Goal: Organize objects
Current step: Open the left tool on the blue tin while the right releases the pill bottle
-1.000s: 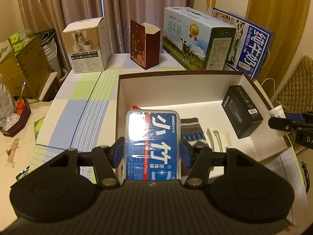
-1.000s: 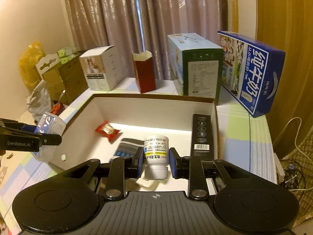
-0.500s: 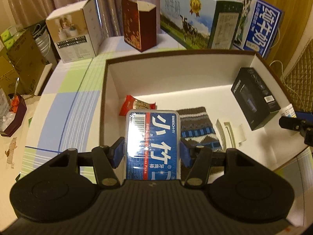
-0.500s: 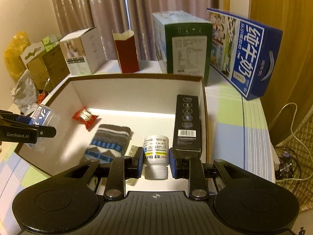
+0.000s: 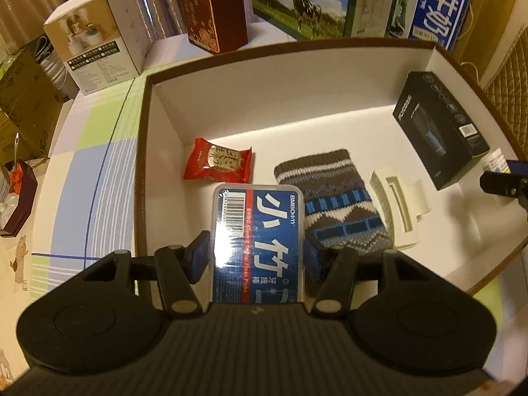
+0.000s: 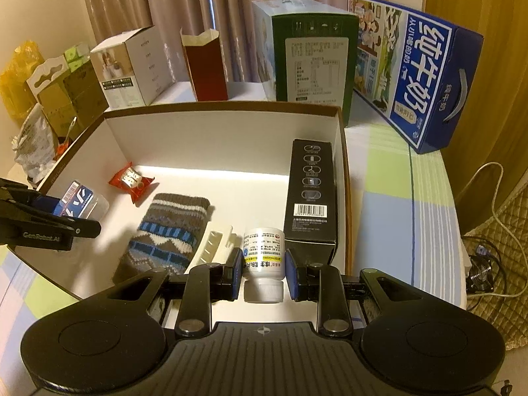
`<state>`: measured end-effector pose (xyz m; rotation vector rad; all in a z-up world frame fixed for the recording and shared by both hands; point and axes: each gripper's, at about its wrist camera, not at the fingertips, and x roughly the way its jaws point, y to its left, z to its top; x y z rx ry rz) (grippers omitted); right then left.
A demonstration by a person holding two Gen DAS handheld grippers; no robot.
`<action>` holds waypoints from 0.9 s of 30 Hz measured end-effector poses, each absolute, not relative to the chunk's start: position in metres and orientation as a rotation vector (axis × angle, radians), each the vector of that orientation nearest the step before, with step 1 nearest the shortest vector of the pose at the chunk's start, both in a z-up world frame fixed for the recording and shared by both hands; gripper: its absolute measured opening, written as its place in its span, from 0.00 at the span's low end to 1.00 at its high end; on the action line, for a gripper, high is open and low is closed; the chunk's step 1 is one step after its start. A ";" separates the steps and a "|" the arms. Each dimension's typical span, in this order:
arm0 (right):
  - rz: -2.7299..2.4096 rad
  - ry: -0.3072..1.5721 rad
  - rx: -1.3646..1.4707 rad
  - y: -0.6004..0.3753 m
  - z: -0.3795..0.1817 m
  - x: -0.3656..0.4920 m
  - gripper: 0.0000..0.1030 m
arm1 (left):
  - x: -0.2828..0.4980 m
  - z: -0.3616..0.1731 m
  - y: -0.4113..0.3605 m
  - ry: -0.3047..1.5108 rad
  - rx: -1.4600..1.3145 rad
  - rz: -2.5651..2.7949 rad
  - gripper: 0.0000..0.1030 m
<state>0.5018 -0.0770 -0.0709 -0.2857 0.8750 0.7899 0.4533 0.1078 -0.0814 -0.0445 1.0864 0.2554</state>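
Note:
My left gripper (image 5: 257, 255) is shut on a blue dental floss pick case (image 5: 257, 231) and holds it over the near left part of the open white box (image 5: 158, 105). It also shows in the right wrist view (image 6: 81, 203). My right gripper (image 6: 262, 272) is shut on a white pill bottle (image 6: 264, 257), held inside the box next to the black carton (image 6: 312, 198). In the box lie a red snack packet (image 5: 217, 165), a knitted pouch (image 5: 333, 201) and a cream hair clip (image 5: 397, 211).
Behind the box stand a white carton (image 6: 132, 69), a dark red paper box (image 6: 206, 66), a green milk carton (image 6: 313, 59) and a blue milk carton (image 6: 419, 85). Cardboard boxes (image 6: 66, 95) and bags sit at the left. Cables (image 6: 488, 224) lie right of the table.
Both grippers have moved forward and down into the box with their objects. The floss case is now over the box floor, and the bottle is beside the black carton.

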 end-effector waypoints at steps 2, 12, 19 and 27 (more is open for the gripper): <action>0.791 0.880 -0.290 -0.076 -0.072 0.503 0.24 | 0.456 -0.085 0.108 1.095 -0.039 0.252 0.52; 0.792 0.913 -0.302 -0.072 -0.082 0.506 0.24 | 0.459 -0.085 0.111 1.102 -0.034 0.242 0.55; 0.787 0.917 -0.330 -0.067 -0.083 0.507 0.24 | 0.457 -0.080 0.112 1.087 -0.030 0.250 0.59; 0.797 0.913 -0.375 -0.063 -0.085 0.505 0.25 | 0.451 -0.074 0.112 1.074 -0.042 0.259 0.67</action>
